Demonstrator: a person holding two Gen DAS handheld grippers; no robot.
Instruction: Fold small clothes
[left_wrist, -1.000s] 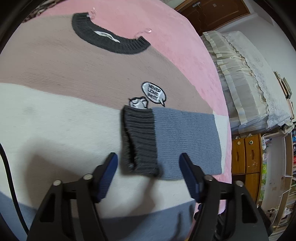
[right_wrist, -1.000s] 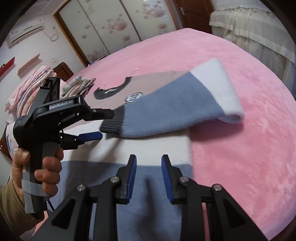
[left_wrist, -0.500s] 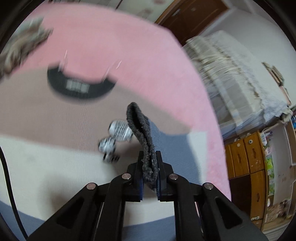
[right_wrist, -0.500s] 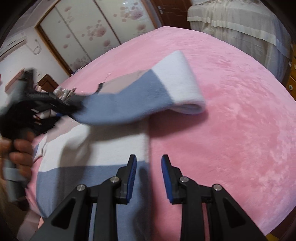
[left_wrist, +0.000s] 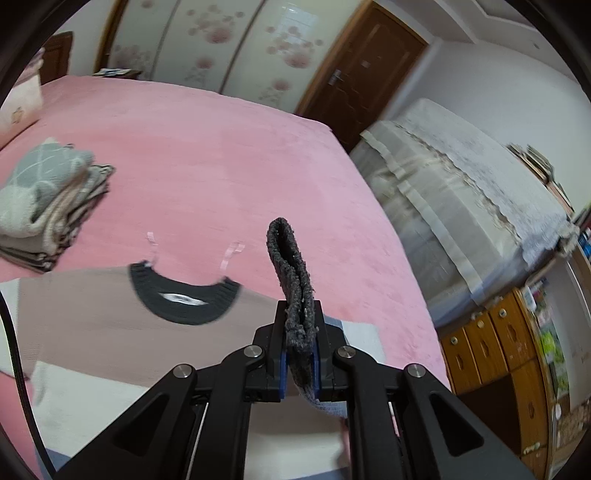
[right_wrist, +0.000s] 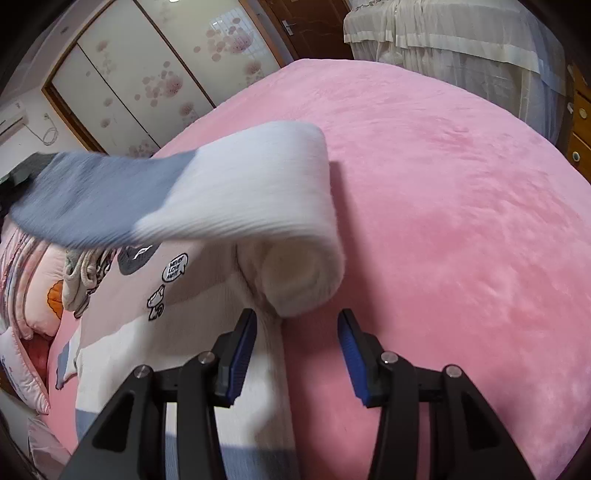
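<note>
The left gripper (left_wrist: 298, 354) is clamped on the dark ribbed cuff (left_wrist: 291, 280), which stands up out of its pads in a narrow folded loop, with grey sleeve knit trailing below. Beyond it the sweater (left_wrist: 110, 314) lies flat on the pink bed (left_wrist: 229, 158), dark collar (left_wrist: 183, 301) up, and past the collar there is a wide bare stretch of blanket out to the far edge. A stack of folded clothes (left_wrist: 40, 206) sits well apart at the left. To the right the bed edge drops toward a lace-covered table (left_wrist: 461, 206). The right gripper (right_wrist: 297, 354) has its jaws opening, with nothing pressed between the pads; the sweater's side edge (right_wrist: 273, 354) runs just inside its left finger. Only this view shows the sleeve (right_wrist: 207, 192) lifted in an arc, blue-grey then white, rolling over at the shoulder just ahead of the gripper, and the sweater's speech-bubble patch (right_wrist: 175, 267). The sleeve is blurred, so its exact outline is probably not to be trusted. Right of it the blanket lies open.
</note>
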